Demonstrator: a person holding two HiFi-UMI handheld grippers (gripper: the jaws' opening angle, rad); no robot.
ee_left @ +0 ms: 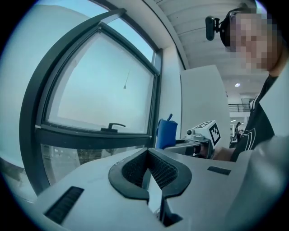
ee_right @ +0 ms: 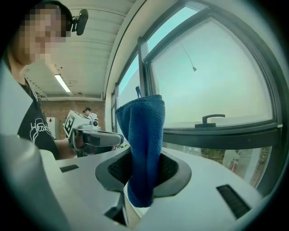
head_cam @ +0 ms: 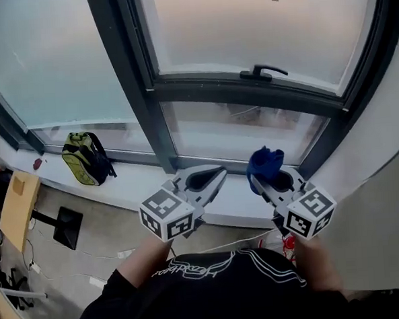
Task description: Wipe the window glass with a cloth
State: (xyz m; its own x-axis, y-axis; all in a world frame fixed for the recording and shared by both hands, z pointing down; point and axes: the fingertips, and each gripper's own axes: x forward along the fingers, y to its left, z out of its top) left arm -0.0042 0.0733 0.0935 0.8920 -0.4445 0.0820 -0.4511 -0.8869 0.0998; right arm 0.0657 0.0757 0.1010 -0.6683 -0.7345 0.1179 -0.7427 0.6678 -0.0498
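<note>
The window glass [head_cam: 245, 24] fills the top of the head view, in a dark frame with a black handle [head_cam: 265, 71]. Below it, over the white sill [head_cam: 130, 180], I hold both grippers side by side, apart from the glass. My right gripper [head_cam: 258, 181] is shut on a blue cloth [head_cam: 266, 163], which stands up between the jaws [ee_right: 143, 135]. My left gripper [head_cam: 217, 174] is shut with nothing in it [ee_left: 148, 169]. The cloth [ee_left: 166, 134] also shows in the left gripper view, to the right of the handle [ee_left: 116, 127].
A green backpack [head_cam: 85, 158] leans on the sill at the left. A wooden board [head_cam: 17, 207] and a black flat object [head_cam: 67, 226] are on the floor at the left, with cables. A white wall [head_cam: 382, 178] closes the right side.
</note>
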